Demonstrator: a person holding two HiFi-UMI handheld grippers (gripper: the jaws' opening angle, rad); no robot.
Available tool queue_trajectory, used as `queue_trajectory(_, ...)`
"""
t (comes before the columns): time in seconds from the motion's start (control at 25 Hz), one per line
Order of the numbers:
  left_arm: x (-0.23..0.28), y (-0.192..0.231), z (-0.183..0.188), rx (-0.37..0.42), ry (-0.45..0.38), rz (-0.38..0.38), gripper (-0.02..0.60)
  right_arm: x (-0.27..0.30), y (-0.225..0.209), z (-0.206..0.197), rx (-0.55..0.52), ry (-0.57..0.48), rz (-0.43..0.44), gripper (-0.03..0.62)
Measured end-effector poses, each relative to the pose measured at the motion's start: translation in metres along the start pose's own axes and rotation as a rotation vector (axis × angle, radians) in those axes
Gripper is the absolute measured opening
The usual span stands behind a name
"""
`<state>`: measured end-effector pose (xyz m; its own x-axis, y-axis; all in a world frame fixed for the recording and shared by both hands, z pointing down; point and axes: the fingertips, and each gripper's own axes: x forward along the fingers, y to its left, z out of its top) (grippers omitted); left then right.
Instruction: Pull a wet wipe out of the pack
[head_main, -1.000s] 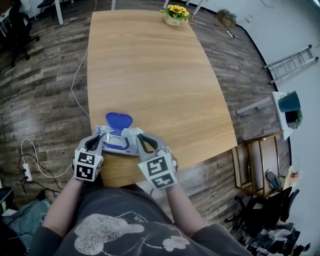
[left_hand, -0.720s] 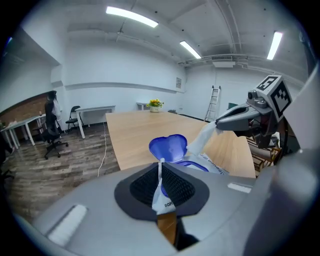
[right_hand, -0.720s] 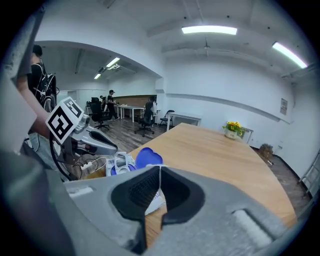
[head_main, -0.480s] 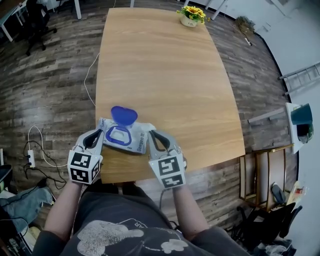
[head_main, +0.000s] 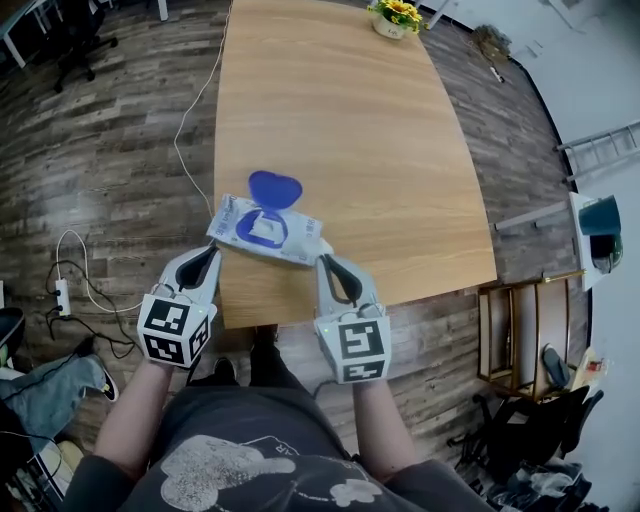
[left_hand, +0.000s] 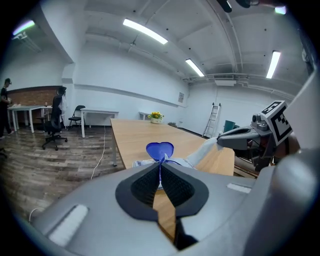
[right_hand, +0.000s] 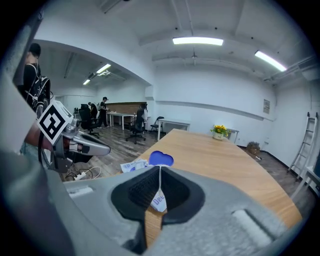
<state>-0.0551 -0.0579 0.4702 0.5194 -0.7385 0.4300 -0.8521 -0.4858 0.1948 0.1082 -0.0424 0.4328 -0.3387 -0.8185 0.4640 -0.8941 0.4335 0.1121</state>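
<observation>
The wet wipe pack (head_main: 268, 230), white with blue print and its blue lid (head_main: 275, 187) flipped up, hangs between my two grippers over the table's near left corner. My left gripper (head_main: 212, 252) is shut on the pack's left end, and its jaws have just closed a little further on that thin edge (left_hand: 160, 172). My right gripper (head_main: 325, 262) is shut on the pack's right end; printed wrapper shows between its pads (right_hand: 160, 200). The left gripper view shows the lid (left_hand: 159, 149) and the right gripper (left_hand: 220, 141) with the white end of the pack in it.
The long wooden table (head_main: 340, 120) runs away from me, with a yellow flower pot (head_main: 398, 15) at its far end. A white cable and power strip (head_main: 62, 295) lie on the floor at left. A metal rack (head_main: 520, 330) and a ladder (head_main: 600, 140) stand at right.
The pack has come up off the tabletop and toward the near edge, carried by both grippers. Both grippers have drawn back toward me and apart.
</observation>
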Motion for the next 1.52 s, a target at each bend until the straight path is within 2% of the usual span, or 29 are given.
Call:
queue_trajectory(0.44, -0.092, 0.000, -0.019, -0.029, -0.078, -0.024, 0.023, -0.075, 0.070, 0.010, 0.037, -0.088, -0.055, 0.003)
queue_trajectory(0.64, -0.119, -0.006, -0.029, -0.022, -0.089, -0.060, 0.021, -0.103, 0.092, 0.008, 0.119, -0.111, -0.077, 0.002)
queue_trajectory(0.96, -0.126, -0.028, -0.025, 0.004, -0.108, -0.091, 0.020, -0.133, 0.090, 0.008, 0.111, -0.141, -0.106, 0.002)
queue_trajectory(1.28, -0.143, -0.055, -0.014, 0.003, -0.144, -0.031, 0.020, -0.152, 0.078, 0.006, 0.103, -0.175, -0.050, 0.002)
queue_trajectory(1.52, -0.155, -0.089, -0.020, -0.009, -0.158, -0.004, 0.020, -0.179, 0.072, -0.012, 0.080, -0.175, -0.008, 0.002)
